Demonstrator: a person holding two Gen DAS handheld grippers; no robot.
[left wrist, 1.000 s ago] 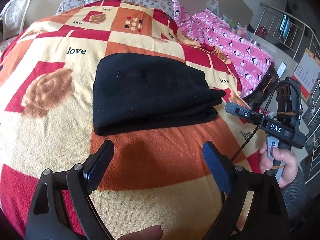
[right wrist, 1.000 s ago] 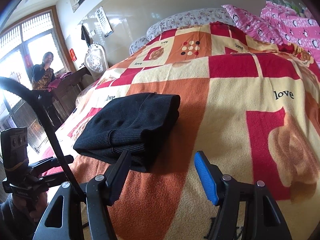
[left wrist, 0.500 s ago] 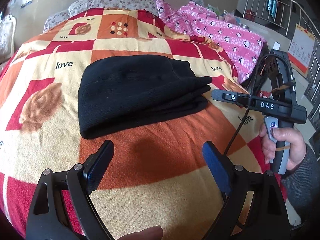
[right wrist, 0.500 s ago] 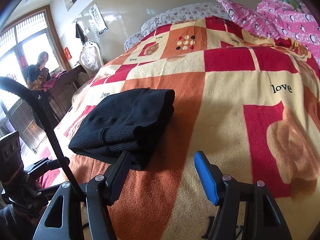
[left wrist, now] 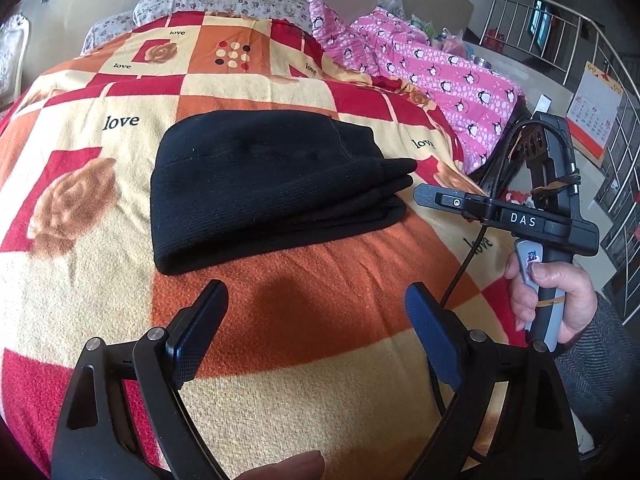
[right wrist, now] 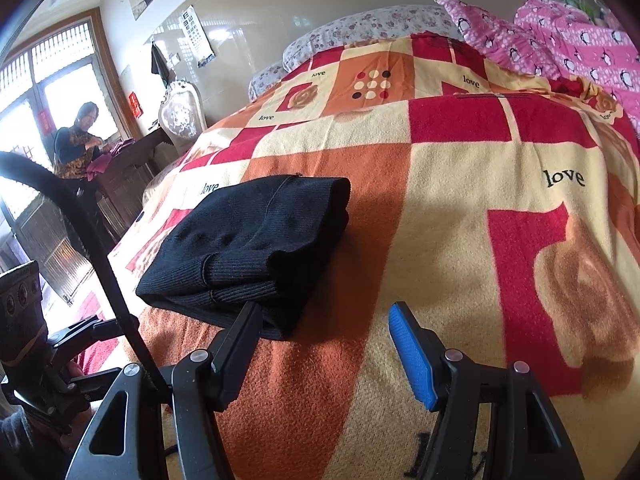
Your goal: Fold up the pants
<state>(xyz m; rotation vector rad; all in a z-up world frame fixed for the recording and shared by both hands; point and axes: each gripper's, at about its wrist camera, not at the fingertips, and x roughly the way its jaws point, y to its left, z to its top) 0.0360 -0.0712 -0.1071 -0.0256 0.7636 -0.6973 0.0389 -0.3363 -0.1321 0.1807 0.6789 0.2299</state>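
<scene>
"Love"-print blanket (left wrist: 120, 122) holds folded pants (left wrist: 272, 184) (R gripper (left wrist: 516, 220): "DAS").

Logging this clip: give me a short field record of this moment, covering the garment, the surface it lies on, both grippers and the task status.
garment: black ribbed knit pants, folded into a compact stack of layers
surface: red, orange and cream checked blanket printed with "love", spread over a bed
left gripper: open, empty, above the blanket short of the pants
right gripper: open, empty, by a corner of the stack; contact cannot be told
other items: pink penguin-print quilt along the blanket's far edge
task status: pants appear folded; neither gripper holds them
</scene>
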